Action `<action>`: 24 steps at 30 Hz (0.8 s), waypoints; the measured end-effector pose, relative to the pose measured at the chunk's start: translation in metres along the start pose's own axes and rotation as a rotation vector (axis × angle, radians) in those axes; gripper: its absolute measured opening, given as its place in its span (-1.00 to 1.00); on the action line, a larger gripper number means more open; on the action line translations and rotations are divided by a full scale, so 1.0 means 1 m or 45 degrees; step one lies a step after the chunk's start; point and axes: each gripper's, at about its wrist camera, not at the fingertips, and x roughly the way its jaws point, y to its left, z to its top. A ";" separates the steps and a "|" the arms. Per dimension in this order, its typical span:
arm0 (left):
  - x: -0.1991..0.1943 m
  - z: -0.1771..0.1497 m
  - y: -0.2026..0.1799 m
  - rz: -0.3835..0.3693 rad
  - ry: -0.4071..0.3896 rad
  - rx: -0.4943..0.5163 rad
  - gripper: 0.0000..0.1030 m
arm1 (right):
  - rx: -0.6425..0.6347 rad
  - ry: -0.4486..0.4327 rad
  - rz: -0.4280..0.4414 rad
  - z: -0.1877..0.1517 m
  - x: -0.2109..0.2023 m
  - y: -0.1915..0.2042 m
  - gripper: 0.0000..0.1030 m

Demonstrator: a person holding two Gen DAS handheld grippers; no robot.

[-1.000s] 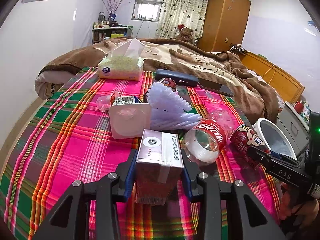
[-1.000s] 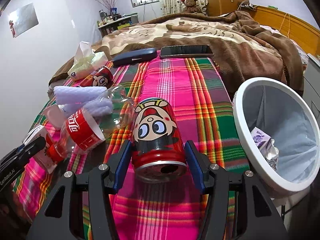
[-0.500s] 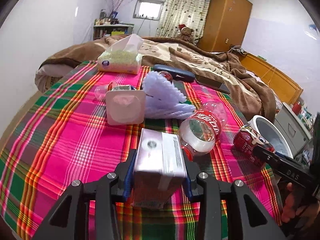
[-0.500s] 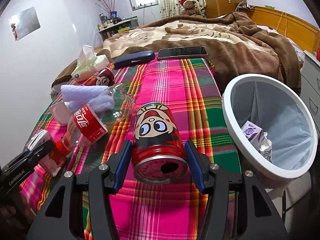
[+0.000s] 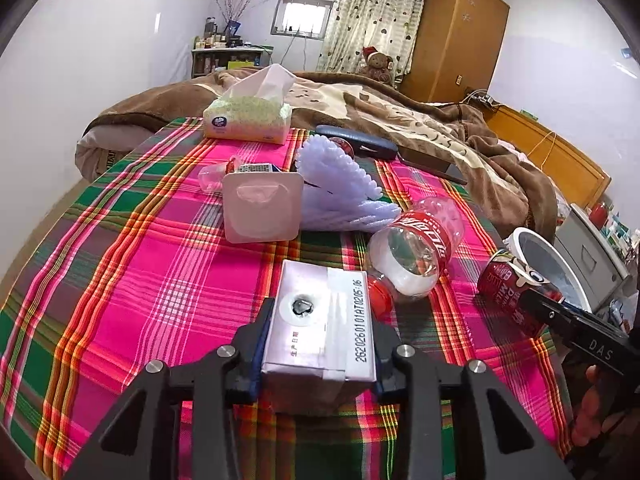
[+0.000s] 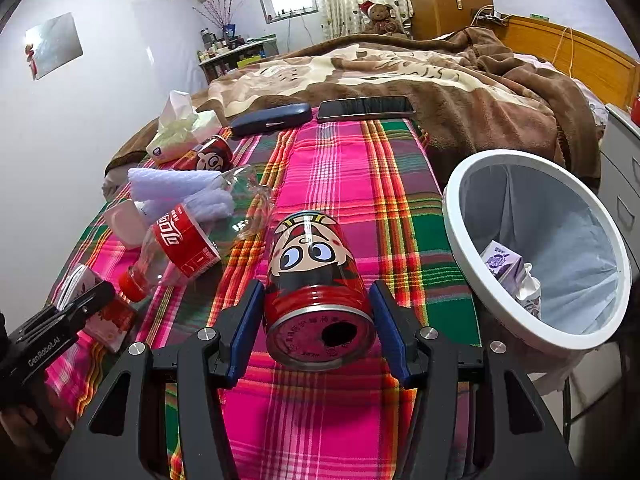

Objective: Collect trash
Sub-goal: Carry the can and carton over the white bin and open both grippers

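Observation:
My left gripper (image 5: 320,320) is shut on a small drink carton (image 5: 320,332), whose silver top with a punched straw hole faces the camera. My right gripper (image 6: 316,312) is shut on a red can (image 6: 316,276) with a cartoon face, held on its side just above the plaid cloth. The white-rimmed bin (image 6: 452,216) stands right of the can, with a purple carton (image 6: 502,264) inside. In the left wrist view the can (image 5: 504,280) hangs beside the bin (image 5: 516,236).
On the cloth lie a cola bottle (image 5: 416,248), a lilac foam net (image 5: 340,188), a pale plastic tub (image 5: 260,208), a second red can (image 6: 208,156), a tissue pack (image 5: 248,120), a glasses case (image 6: 272,118) and a phone (image 6: 366,106). A brown blanket lies beyond.
The carton in the left gripper has tipped, so its top faces the camera more. The right gripper has kept the can and shifted only slightly beside the bin.

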 end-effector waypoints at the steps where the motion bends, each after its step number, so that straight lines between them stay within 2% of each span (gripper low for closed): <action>1: -0.002 0.000 0.000 -0.004 -0.003 -0.001 -0.25 | 0.002 -0.002 0.006 0.000 0.000 0.000 0.08; 13: -0.024 0.003 -0.010 -0.020 -0.061 0.017 -0.25 | 0.020 -0.041 0.065 -0.002 -0.009 -0.004 0.07; 24: -0.037 0.010 -0.036 -0.068 -0.102 0.078 -0.25 | 0.033 -0.115 0.098 0.000 -0.023 -0.011 0.06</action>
